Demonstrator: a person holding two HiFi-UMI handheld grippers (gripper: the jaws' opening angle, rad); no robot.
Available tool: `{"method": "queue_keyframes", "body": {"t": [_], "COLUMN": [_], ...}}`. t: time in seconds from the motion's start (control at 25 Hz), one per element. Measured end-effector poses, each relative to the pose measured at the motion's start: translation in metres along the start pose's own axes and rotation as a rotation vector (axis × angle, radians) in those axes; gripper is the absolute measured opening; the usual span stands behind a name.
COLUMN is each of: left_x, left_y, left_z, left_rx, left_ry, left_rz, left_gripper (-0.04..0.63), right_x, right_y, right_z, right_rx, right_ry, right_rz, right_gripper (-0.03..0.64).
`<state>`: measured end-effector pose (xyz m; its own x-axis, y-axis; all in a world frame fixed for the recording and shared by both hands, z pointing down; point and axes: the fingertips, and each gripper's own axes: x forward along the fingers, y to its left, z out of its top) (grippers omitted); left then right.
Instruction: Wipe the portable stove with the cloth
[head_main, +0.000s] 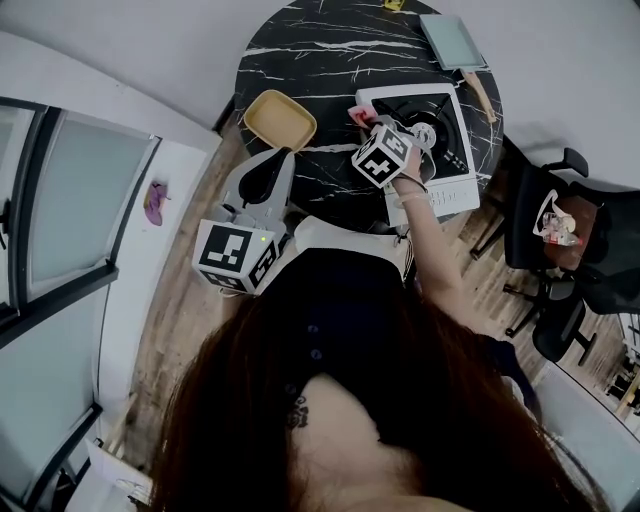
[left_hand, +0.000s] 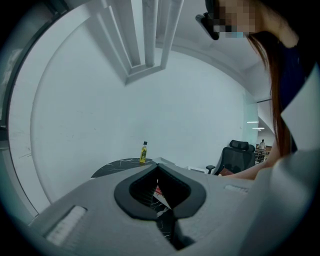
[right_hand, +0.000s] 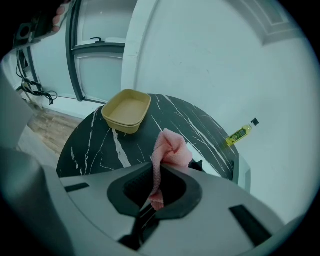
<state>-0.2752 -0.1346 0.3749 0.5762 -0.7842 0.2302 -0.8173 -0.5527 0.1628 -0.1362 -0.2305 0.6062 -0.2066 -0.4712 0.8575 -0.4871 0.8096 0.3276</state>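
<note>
The white portable stove (head_main: 452, 180) sits at the right side of a round black marble table (head_main: 320, 60). My right gripper (head_main: 372, 122) hovers at the stove's left edge, shut on a pink cloth (head_main: 358, 114). In the right gripper view the cloth (right_hand: 172, 149) bunches above the closed jaws of the right gripper (right_hand: 157, 172) and a strip hangs down between them; the stove's pale edge (right_hand: 235, 167) shows behind. My left gripper (head_main: 281, 153) is held low by the table's near edge, pointing toward a yellow tray. In its own view the left gripper (left_hand: 157, 166) has its jaws together and holds nothing.
A yellow tray (head_main: 280, 120) stands at the table's left, also seen as the yellow tray (right_hand: 127, 110) beyond the cloth. A teal tray (head_main: 452, 42) lies at the far side. A small oil bottle (right_hand: 241, 132) stands near the wall. Office chairs (head_main: 560, 220) stand to the right.
</note>
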Motion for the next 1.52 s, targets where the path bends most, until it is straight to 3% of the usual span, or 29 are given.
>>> {"method": "queue_keyframes", "body": {"t": [1.52], "left_x": [0.014], "left_y": [0.018], "left_z": [-0.005], "left_rx": [-0.027], "left_ry": [0.037], "left_rz": [-0.005], "left_gripper": [0.012], "right_x": [0.034], "right_y": [-0.04], "right_z": [0.038], "right_rx": [-0.001], "right_ry": [0.0], "right_rz": [-0.016], "right_gripper": [0.025]}}
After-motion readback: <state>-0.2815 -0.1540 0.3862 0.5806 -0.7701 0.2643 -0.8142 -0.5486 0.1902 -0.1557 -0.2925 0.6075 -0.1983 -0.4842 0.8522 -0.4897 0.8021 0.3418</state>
